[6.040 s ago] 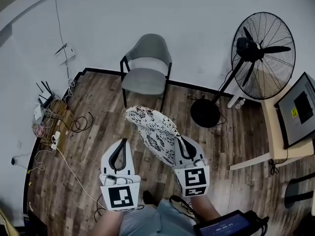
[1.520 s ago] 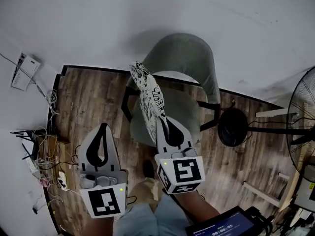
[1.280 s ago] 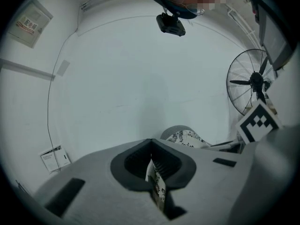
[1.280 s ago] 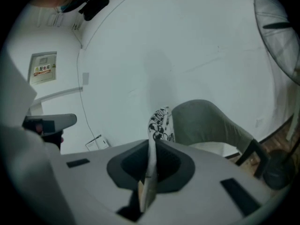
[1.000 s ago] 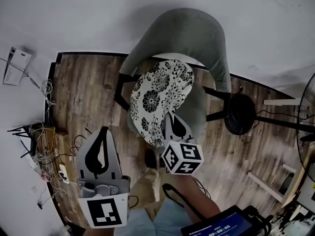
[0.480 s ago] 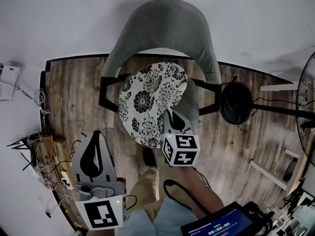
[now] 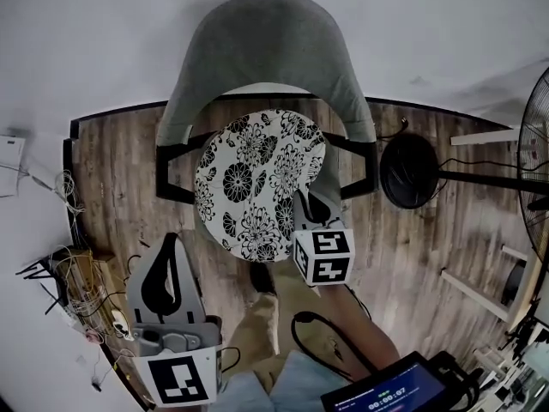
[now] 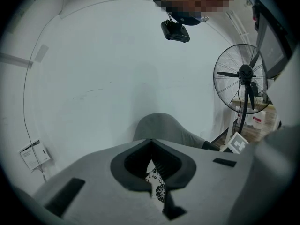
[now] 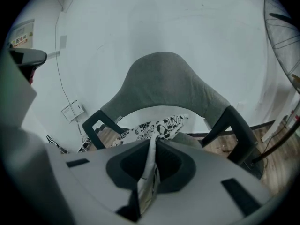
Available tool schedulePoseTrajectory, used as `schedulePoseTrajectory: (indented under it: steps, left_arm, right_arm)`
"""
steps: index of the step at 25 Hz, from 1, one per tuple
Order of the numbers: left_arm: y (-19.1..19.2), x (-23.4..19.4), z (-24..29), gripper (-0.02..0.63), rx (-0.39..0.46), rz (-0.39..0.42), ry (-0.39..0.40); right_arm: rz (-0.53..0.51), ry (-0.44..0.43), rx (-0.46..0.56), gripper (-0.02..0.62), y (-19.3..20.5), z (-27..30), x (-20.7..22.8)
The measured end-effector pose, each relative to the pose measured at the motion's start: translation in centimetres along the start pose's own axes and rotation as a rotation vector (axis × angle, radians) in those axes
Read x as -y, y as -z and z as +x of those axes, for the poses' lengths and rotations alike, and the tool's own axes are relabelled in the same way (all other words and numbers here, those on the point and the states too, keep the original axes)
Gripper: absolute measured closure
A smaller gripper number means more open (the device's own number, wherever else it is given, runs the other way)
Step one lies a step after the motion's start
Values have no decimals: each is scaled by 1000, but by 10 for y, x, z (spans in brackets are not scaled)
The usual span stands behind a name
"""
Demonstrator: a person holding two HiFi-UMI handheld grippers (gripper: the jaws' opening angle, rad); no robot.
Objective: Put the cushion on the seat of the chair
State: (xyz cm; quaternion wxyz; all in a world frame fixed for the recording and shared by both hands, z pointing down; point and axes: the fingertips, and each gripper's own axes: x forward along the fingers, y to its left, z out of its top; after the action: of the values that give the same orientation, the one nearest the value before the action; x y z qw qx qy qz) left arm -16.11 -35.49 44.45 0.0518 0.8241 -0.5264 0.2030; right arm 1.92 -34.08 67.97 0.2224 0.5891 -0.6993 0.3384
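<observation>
The grey chair (image 7: 262, 45) stands against the wall, its curved back at the top of the head view. A black-and-white floral cushion (image 7: 257, 178) lies flat over the seat (image 7: 333, 187) and covers most of it; whether it rests fully on the seat I cannot tell. My right gripper (image 7: 302, 202) is shut on the cushion's near right edge. In the right gripper view the fabric (image 9: 151, 125) runs between the jaws of the right gripper (image 9: 152, 143), the chair back (image 9: 164, 83) beyond. My left gripper (image 7: 171, 243) hangs shut and holds nothing, left of the chair; the left gripper (image 8: 151, 144) faces the chair back (image 8: 159, 128).
A standing fan's round base (image 7: 412, 174) sits on the wooden floor right of the chair, its cage (image 7: 540, 118) at the right edge. Tangled cables (image 7: 77, 286) lie by the left wall. The person's shoe (image 7: 262, 277) is in front of the chair.
The cushion turned from edge-on to flat and came down over the seat with the right gripper still shut on it. The left gripper sank a little and stayed shut.
</observation>
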Motion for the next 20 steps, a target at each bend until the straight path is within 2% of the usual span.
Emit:
schedulePoseTrajectory:
  steps: [2, 7, 11, 20]
  left_arm:
    - [-2, 4, 6, 597, 12, 0, 19]
    - [5, 8, 16, 597, -21, 26, 18]
    - [2, 21, 22, 597, -2, 11, 48]
    - [6, 38, 30, 597, -15, 28, 81]
  right_arm:
    - [14, 8, -16, 566, 9, 4, 11]
    - [26, 26, -40, 565, 25, 9, 35]
    - [31, 31, -61, 560, 36, 16, 48]
    - [78, 54, -120, 539, 72, 28, 81]
